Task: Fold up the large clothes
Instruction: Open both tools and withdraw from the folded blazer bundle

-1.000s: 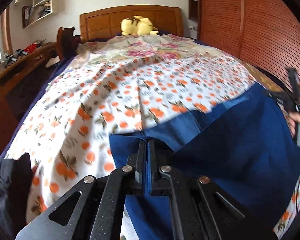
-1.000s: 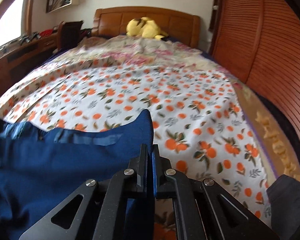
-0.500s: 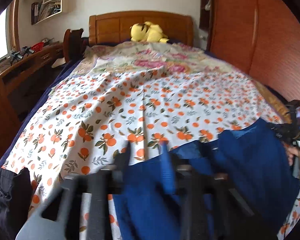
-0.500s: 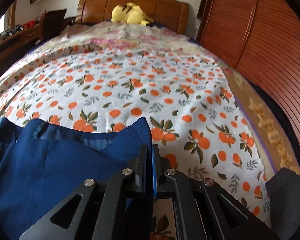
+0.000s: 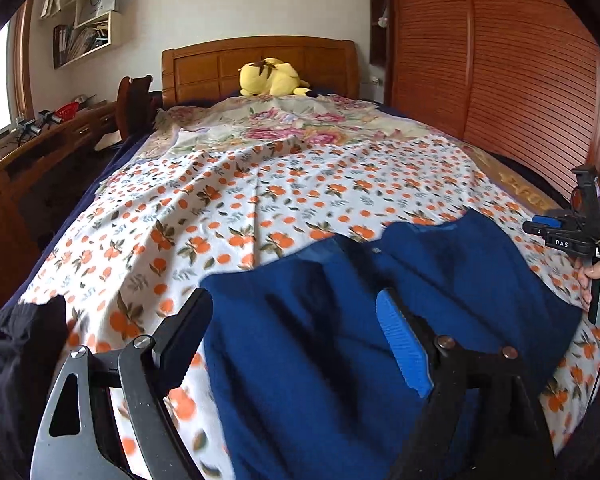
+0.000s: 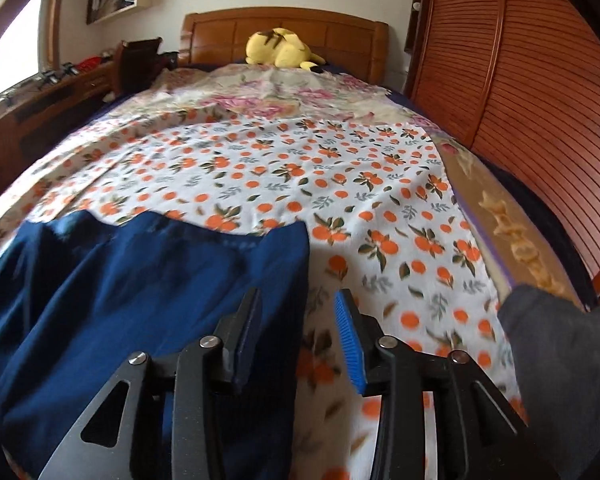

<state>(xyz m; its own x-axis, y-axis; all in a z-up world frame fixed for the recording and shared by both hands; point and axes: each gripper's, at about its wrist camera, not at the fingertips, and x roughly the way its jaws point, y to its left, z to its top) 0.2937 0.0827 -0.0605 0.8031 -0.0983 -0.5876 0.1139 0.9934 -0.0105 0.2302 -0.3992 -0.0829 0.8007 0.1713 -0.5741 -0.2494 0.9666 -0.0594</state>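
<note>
Both tools just released: left tool [image 5: 296, 340] and right tool [image 6: 298, 332] now spread, empty. Blue garment [image 5: 380, 320] lies flat on near end of bed [image 5: 260, 184]. Fold laid; next regrasp likely.

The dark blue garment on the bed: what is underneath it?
The dark blue garment lies flat on the white orange-print bedsheet, which shows all around it. Whatever is directly beneath the fabric is covered.

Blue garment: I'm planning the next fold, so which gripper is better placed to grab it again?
Left, probably. The open left gripper hovers over the blue garment, while the open right gripper straddles only its side edge.
</note>
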